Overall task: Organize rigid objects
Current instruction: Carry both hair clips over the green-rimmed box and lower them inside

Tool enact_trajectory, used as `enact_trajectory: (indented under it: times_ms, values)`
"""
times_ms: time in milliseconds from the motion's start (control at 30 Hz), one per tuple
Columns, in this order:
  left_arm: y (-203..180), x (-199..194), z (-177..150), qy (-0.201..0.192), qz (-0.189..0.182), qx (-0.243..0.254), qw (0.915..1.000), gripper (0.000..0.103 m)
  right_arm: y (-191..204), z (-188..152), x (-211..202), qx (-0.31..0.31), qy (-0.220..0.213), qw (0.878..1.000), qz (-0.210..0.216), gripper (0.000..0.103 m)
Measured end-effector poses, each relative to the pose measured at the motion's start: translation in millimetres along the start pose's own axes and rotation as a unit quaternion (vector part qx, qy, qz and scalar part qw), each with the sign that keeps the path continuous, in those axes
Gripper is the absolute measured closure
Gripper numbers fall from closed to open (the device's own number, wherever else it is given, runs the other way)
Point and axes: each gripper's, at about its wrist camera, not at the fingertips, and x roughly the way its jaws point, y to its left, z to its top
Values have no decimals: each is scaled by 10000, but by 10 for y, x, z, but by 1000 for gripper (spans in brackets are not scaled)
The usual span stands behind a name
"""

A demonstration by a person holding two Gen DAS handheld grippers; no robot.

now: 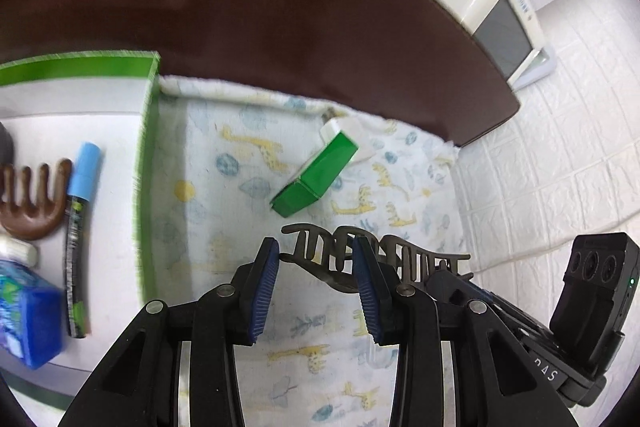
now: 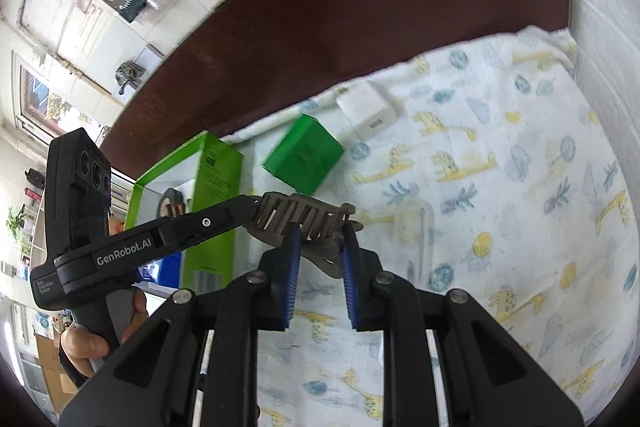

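Both tools met at a dark grey claw hair clip (image 1: pixel 372 255), lifted above a giraffe-print cloth (image 1: pixel 224 163) spread over the worktop.

Right tool (image 2: pixel 320 239): blue pads pressed together on the handle end of the clip, jaws nearly closed, clip clearly pinched between them. The clip's toothed body extended left and away from the pads in the right wrist view.

Left tool (image 1: pixel 316 255): jaws partly apart. In the left wrist view the clip's end passed between the two pads and seemed to touch the right-hand pad; in the right wrist view the fingertips met the far end of the clip. Firm clamping could not be told from either view. A hand (image 2: pixel 86 345) gripped the left tool's handle at lower left of the right wrist view.

On the cloth beyond the clip: a small green box (image 1: pixel 316 175), tilted, with a white charger block (image 2: pixel 366 111) just behind it, near the cloth's far edge. Dark brown worktop surface (image 1: pixel 240 7) lay bare beyond the cloth.

To the left, a green-walled tray box (image 1: pixel 146 155) stood beside the cloth. Inside it: a brown wide-tooth comb (image 1: pixel 36 199), a marker with a light blue cap (image 1: pixel 78 239) just beside the comb, and a blue packet (image 1: pixel 28 323) nearer the camera.
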Motion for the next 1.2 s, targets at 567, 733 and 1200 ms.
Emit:
enact_trajectory:
  times_ms: [567, 733, 1200]
  values:
    - [1183, -1410, -254, -1381, 921, -554, 9846, 66, 1679, -55, 600, -1221, 484, 9850, 1123, 81]
    - [1546, -1473, -334, -1384, 1000, -839, 9817, 66, 1996, -175, 884, -1366, 782, 9812, 1113, 80]
    - [1856, -1441, -406, -1335, 1156, -1070, 9785, 66, 2028, -191, 1117, -1275, 936, 9847, 727, 79]
